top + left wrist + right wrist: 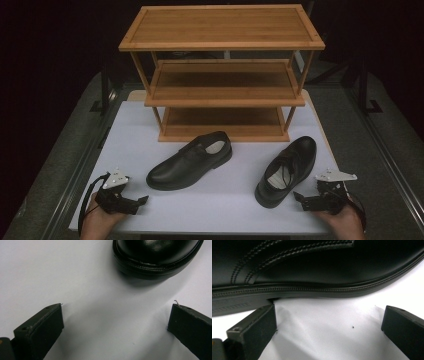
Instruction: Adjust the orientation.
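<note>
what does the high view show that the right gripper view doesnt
High view alone: the wooden three-tier rack, the left shoe lying slantwise with its toe toward the left gripper, both hands, and the whole white table.

Right gripper view alone: close detail of the right shoe, its stitching and sole seam, just beyond the open jaws.

Both share: the right shoe, the right gripper beside it, and the white tabletop.
</note>
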